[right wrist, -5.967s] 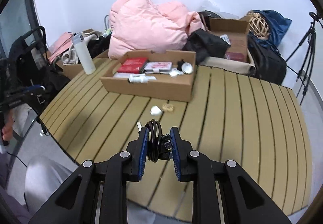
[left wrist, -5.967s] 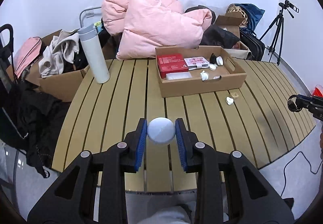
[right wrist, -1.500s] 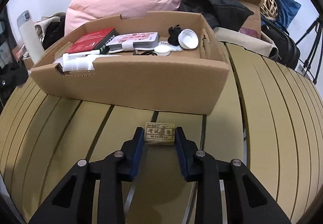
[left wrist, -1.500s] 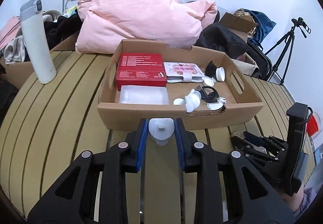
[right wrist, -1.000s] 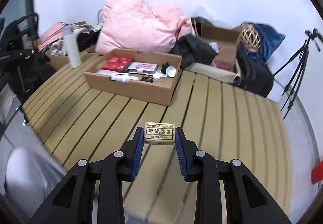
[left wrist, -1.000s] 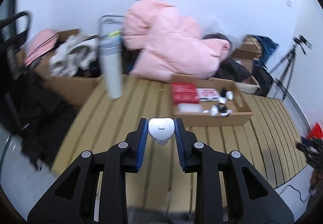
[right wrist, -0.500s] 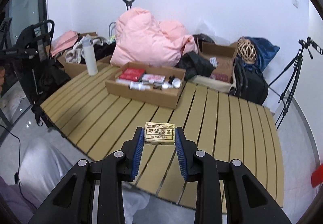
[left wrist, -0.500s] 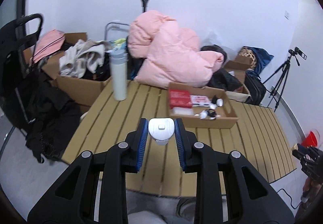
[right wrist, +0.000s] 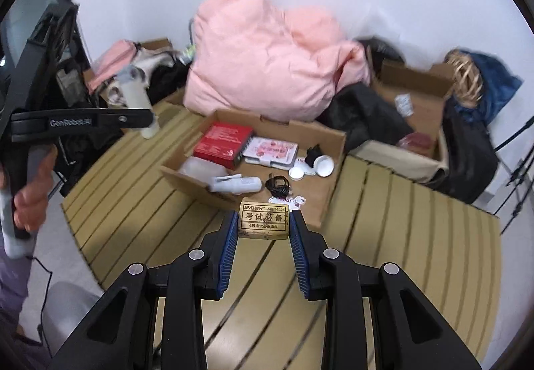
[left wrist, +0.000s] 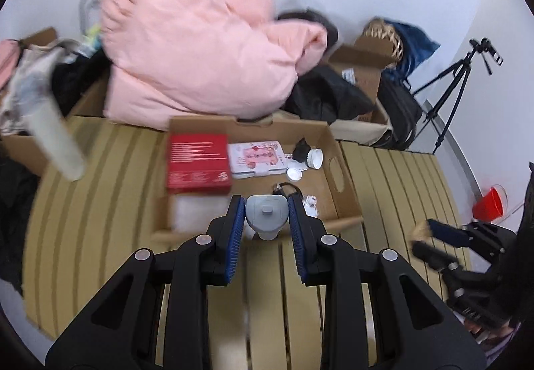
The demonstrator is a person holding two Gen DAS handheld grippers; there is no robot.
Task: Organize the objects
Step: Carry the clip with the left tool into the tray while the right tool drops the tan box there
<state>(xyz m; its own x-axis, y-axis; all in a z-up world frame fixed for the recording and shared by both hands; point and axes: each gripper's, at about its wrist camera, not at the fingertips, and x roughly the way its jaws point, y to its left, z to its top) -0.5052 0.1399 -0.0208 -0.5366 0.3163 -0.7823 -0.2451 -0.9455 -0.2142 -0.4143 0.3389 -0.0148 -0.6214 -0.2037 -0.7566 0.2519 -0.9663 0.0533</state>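
1. The slatted wooden table (right wrist: 383, 236) fills the lower view from both wrists, with a heap of pink bedding (left wrist: 200, 46) piled up behind its far edge.
2. On the table sits the open cardboard box (left wrist: 347, 189), shallow, with a hand-slot cut in its right wall.
3. Inside the box, at the back left, there's a red box (left wrist: 198, 163) lying flat, and just beside it a pink-and-white packet (left wrist: 258, 158).
4. Over on the left, a white flask (left wrist: 50, 133) stands on the table, blurred in the left view.
5. The left gripper (left wrist: 266, 219) hangs over the box's near wall, blue pads pressed onto a small grey-white cap-like object (left wrist: 266, 216).
6. The right gripper (right wrist: 263, 226) hovers in front of the box's near right corner, clamped on a yellow eraser (right wrist: 263, 220) with printed characters facing the camera.
7. In the box's front part lies a white bottle (right wrist: 235, 184) on its side, and next to it a coiled black cable (right wrist: 277, 186).
8. Smallest of all: a white lid (right wrist: 324, 166) and a flat round white cap (right wrist: 296, 173) near the back right of the box.
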